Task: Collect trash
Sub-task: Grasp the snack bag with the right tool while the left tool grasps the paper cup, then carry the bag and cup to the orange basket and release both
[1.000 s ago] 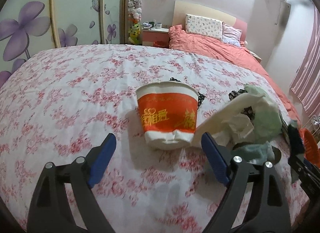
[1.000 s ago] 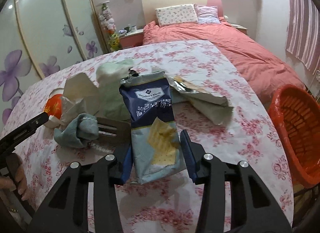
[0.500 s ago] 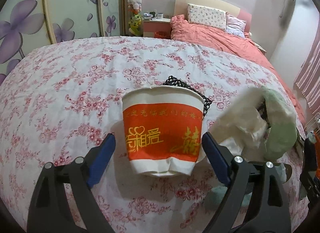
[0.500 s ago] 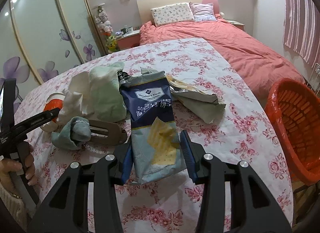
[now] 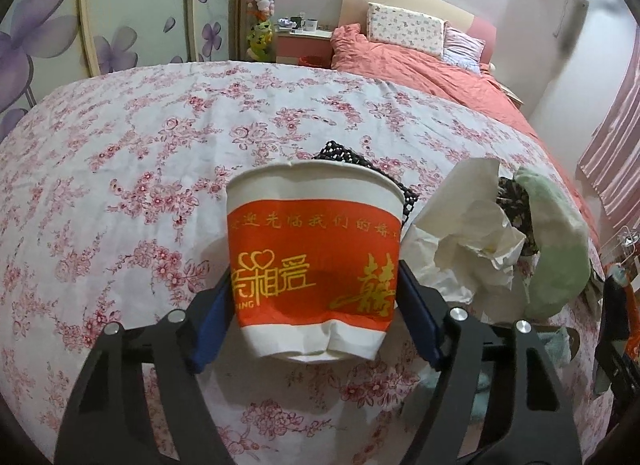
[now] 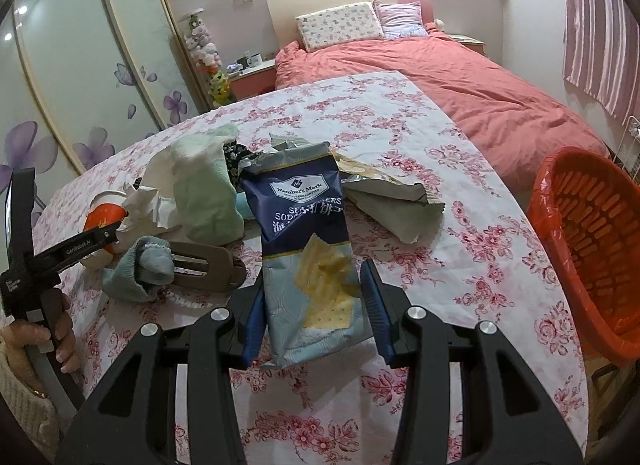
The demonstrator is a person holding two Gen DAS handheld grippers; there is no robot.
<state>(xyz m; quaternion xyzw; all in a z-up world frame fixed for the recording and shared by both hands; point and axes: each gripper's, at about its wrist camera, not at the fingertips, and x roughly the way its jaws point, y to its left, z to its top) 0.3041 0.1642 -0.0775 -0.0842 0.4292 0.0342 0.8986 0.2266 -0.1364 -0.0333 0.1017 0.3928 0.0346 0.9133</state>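
Observation:
My left gripper (image 5: 314, 297) is shut on an orange and white paper cup (image 5: 314, 253), its blue pads pressing both sides of the cup's lower half. The cup also shows at the left of the right wrist view (image 6: 105, 214). My right gripper (image 6: 312, 305) is shut on a blue cracker bag (image 6: 306, 241) and holds it upright over the floral tablecloth (image 6: 460, 265). An orange basket (image 6: 588, 249) with a liner stands off the table's right edge.
Crumpled white paper (image 5: 468, 233), a pale green cloth (image 5: 560, 249), a blue-green sock (image 6: 138, 269), a tan shoehorn-like tool (image 6: 208, 265), an opened silver wrapper (image 6: 392, 201) and a black mesh item (image 5: 372, 169) lie mid-table. A bed (image 6: 460, 77) stands behind.
My left gripper moved forward around the cup and closed on it. My right gripper stayed shut on the cracker bag and shifted slightly.

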